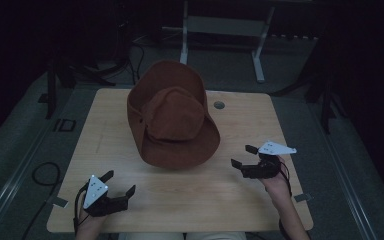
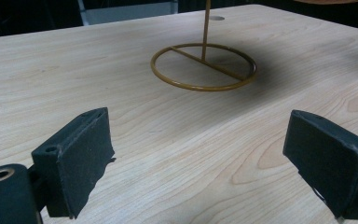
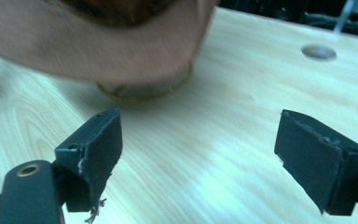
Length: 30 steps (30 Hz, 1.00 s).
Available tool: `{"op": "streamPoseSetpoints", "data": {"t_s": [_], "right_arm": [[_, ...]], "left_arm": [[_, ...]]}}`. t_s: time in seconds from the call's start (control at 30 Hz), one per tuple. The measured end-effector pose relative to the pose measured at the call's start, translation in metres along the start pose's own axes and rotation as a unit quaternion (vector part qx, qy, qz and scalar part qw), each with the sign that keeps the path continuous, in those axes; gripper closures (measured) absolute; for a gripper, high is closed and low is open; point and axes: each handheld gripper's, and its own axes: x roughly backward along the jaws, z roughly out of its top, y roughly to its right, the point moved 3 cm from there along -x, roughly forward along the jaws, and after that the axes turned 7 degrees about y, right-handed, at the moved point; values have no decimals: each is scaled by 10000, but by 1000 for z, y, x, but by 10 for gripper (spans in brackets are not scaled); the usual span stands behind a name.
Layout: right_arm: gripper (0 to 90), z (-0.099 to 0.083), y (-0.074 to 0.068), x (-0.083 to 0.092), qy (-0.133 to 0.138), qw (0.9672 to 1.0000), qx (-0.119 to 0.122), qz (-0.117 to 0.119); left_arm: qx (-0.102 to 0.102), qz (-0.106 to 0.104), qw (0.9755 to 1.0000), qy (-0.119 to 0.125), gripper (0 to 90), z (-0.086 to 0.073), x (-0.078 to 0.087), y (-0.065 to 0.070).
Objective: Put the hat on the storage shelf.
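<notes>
Brown cowboy hat (image 1: 172, 117) perched on a gold wire stand (image 2: 203, 66) mid-bench (image 1: 240, 195), left tool (image 1: 119, 184) released, right tool (image 1: 244, 156) released, both hovering near the hat, empty.

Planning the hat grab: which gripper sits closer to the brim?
The right gripper, just off the brown felt hat; the left gripper sits farther back.

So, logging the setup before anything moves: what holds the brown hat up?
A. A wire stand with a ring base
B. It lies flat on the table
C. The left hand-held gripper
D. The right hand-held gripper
A: the hat sits atop a gold wire stand whose ring base rests on the table; both hand-held grippers are open and apart from it.
</notes>
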Motion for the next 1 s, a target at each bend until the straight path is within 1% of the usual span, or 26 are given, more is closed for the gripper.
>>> {"op": "streamPoseSetpoints", "data": {"t_s": [0.1,0.17,0.2,0.27,0.37,0.43,0.5,0.57,0.6,0.67,0.77,0.83,0.87,0.93,1.0], "right_arm": [[150,-15,7,7,-47,9999,-91,-90],[150,-24,11,12,-78,9997,-152,-195],[150,-24,11,12,-78,9997,-152,-195],[150,-37,17,19,-138,9991,-277,-285],[150,-45,21,24,-215,9987,-272,-369],[150,-50,23,29,-273,9982,-275,-464],[150,-54,26,33,-270,9977,-362,-512],[150,-58,29,39,-278,9972,-371,-579],[150,-58,29,39,-278,9972,-371,-579],[150,-63,32,48,-265,9963,-390,-716],[150,-69,35,58,-282,9950,-419,-864],[150,-72,38,63,-283,9942,-447,-939],[150,-74,40,65,-282,9933,-513,-993],[150,-77,42,69,-236,9919,-572,-1107],[150,-79,44,71,-241,9911,-533,-1192]], "left_arm": [[3,-4,10000,-4,87,0,0,0],[6,-20,10000,-5,87,0,0,0],[6,-20,10000,-5,87,0,0,0],[1,-22,10000,-6,87,0,0,1],[1,-33,10000,-19,87,-1,-1,1],[-6,-25,10000,-23,87,-1,-1,2],[3,-30,10000,-18,87,0,-1,2],[10,-34,10000,-11,87,0,0,2],[10,-34,10000,-11,87,0,0,2],[10,-33,10000,-11,86,0,0,2],[13,-34,10000,-2,87,0,0,2],[5,-36,10000,-1,87,0,-1,2],[0,-37,10000,-13,87,0,-1,2],[-1,-33,10000,-11,87,0,-1,2],[-6,-30,10000,-18,87,-1,-1,2]]}}
